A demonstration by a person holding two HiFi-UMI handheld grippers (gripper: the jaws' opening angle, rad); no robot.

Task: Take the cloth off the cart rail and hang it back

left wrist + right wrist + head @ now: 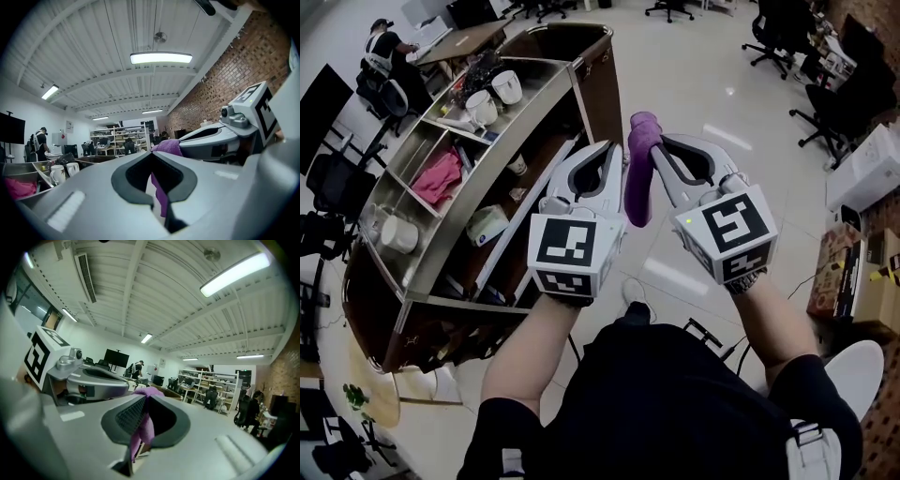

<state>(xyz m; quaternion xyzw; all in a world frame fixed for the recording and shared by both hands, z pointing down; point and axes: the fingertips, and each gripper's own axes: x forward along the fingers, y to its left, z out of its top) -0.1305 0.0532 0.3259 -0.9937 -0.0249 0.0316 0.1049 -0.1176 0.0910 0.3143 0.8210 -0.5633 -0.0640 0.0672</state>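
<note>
Beside the cart (502, 155), the right gripper's (656, 139) jaws are pinching the purple cloth (639, 183) by 1 bunched end, while the left gripper's (605, 152) jaws are pressing together, empty. The cloth is likely risking a slip before reaching the cart's rail (530, 211).

No words, brands or numbers can be read. The left gripper (606, 148) and right gripper (660, 141) bear cubes with only black-and-white square patterns. The wall sign (69, 125) is too small to read.
</note>
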